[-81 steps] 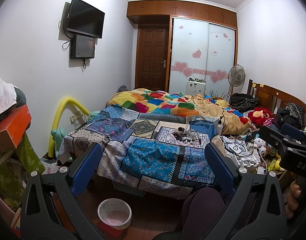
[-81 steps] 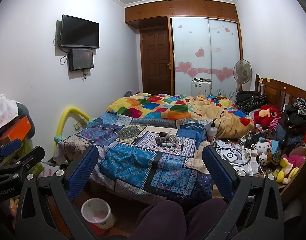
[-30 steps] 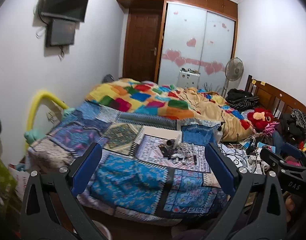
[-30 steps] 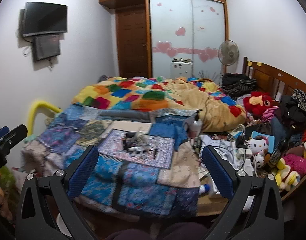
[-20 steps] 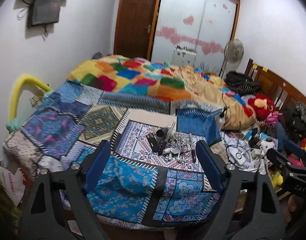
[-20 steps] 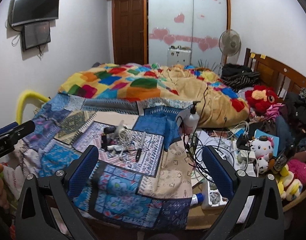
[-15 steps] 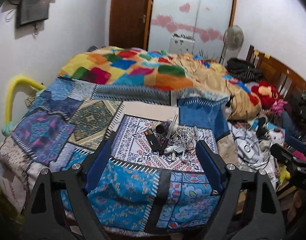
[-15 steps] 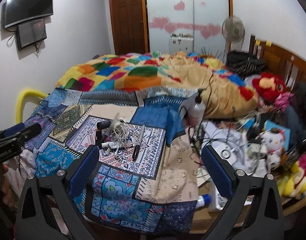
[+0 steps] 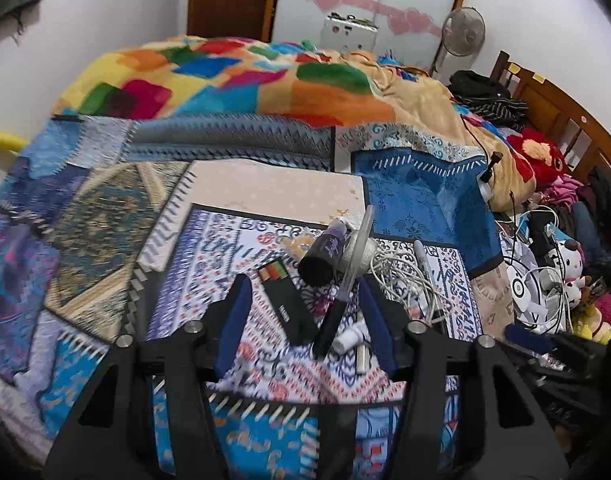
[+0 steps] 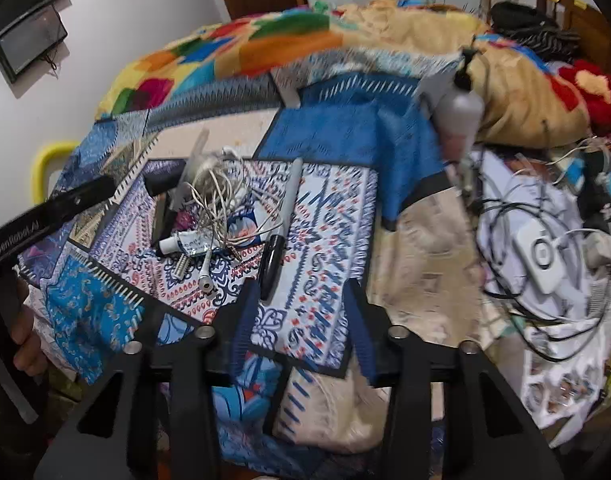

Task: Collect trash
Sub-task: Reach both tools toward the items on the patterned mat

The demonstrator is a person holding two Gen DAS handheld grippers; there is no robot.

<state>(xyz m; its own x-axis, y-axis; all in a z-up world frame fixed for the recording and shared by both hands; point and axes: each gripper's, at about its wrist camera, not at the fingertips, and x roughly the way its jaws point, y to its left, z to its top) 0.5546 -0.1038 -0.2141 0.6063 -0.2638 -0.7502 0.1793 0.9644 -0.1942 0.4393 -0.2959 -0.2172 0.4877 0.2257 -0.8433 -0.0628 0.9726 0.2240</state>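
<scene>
A pile of small items lies on the patterned bedspread (image 9: pixel 233 240): a flat black box (image 9: pixel 289 304), a dark purple tube (image 9: pixel 323 254), a tangle of white cable (image 9: pixel 397 276), a black-handled stick (image 9: pixel 345 276) and a small white tube (image 9: pixel 347 340). My left gripper (image 9: pixel 307 324) is open, its fingers on either side of the black box and the stick's handle, just above them. In the right wrist view the pile shows the cable (image 10: pixel 221 192), a white tube (image 10: pixel 185 244) and a black marker (image 10: pixel 279 236). My right gripper (image 10: pixel 301 320) is open and empty, just short of the marker's near end.
A multicoloured quilt (image 9: pixel 233 76) covers the far half of the bed. A pump bottle (image 10: pixel 459 116), cables and a white device (image 10: pixel 541 256) crowd the right side, with plush toys (image 9: pixel 537 156) by the wooden headboard. The other gripper shows at the left edge (image 10: pixel 45 216).
Both grippers have moved forward and down over the bed, from a view of the whole room to close above the pile. Both jaws have narrowed but remain open.
</scene>
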